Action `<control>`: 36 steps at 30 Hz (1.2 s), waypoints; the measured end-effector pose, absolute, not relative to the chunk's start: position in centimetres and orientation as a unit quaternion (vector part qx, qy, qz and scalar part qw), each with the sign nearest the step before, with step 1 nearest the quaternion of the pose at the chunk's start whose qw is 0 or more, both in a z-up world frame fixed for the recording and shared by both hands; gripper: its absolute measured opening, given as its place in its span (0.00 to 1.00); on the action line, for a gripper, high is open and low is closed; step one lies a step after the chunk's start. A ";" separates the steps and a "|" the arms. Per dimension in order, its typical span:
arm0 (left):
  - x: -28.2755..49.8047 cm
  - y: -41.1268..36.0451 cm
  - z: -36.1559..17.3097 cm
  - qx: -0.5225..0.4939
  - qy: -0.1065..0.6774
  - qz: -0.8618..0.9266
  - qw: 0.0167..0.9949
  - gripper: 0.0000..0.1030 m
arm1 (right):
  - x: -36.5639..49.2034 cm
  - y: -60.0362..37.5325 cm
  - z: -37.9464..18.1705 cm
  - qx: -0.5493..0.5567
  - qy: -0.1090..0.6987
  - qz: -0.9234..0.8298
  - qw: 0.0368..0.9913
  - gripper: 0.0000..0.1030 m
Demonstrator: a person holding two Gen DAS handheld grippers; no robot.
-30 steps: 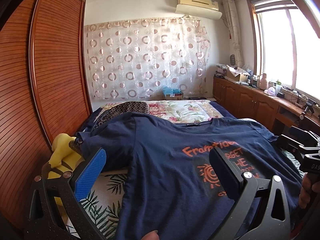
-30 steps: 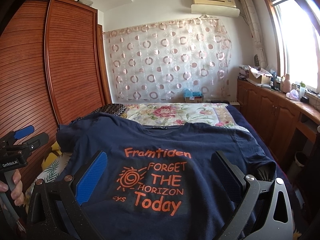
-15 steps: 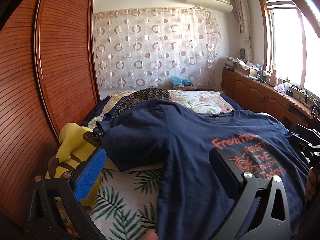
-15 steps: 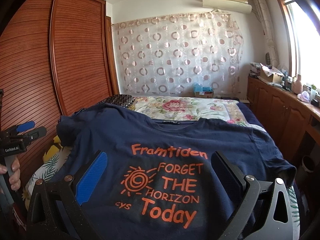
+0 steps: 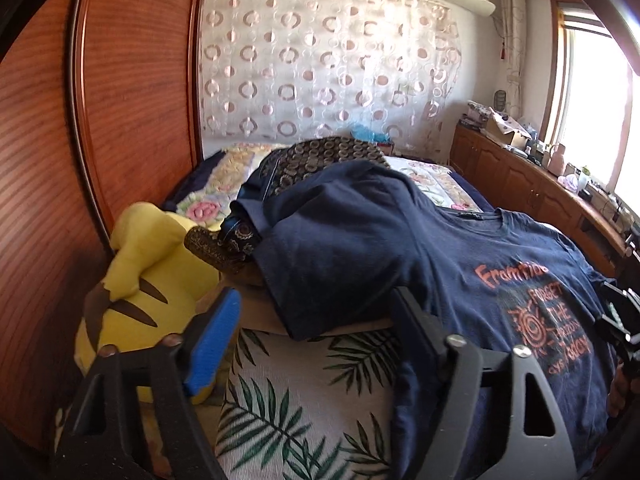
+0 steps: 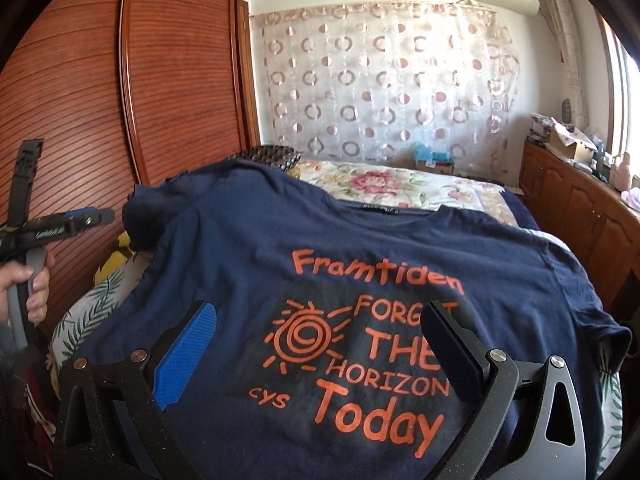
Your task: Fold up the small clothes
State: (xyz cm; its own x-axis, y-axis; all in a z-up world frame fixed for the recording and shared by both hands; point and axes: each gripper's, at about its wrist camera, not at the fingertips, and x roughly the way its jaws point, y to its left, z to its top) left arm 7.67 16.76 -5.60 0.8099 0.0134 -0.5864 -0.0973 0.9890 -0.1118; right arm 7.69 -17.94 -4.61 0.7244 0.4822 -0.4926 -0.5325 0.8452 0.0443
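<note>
Left gripper (image 5: 316, 320), jaws just narrowed yet empty, nears the sleeve (image 5: 320, 248) ahead; it may pinch bedcover (image 5: 304, 392) too.

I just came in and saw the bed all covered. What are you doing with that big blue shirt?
A person holds a gripper in each hand and is getting ready to fold the navy T-shirt spread face up on the bed. The left gripper has just been closing a bit near the shirt's sleeve, with nothing between its pads. The right gripper hovers open over the orange print. Nothing is folded yet. A yellow plush toy lies beside the shirt.
</note>
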 end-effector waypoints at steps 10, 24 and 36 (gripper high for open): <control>10.5 19.0 -8.0 -0.105 0.331 0.010 0.938 0.32 | 8.3 -17.6 -4.3 -0.056 0.259 0.279 0.923 0.99; 9.4 17.3 -3.9 -0.079 0.283 -0.022 0.956 0.03 | 8.2 -18.0 -4.5 -0.045 0.254 0.268 0.928 0.99; 15.0 10.2 0.5 -0.007 0.278 -0.082 0.957 0.03 | 8.4 -20.7 -4.2 -0.028 0.252 0.230 0.939 0.99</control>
State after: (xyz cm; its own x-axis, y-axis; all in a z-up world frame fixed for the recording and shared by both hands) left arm 14.96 10.17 0.48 0.8315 -0.1618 -0.5315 0.1536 0.9863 -0.0600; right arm 8.36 -20.66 -4.24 0.7667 0.4189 -0.4866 -0.4468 0.8923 0.0644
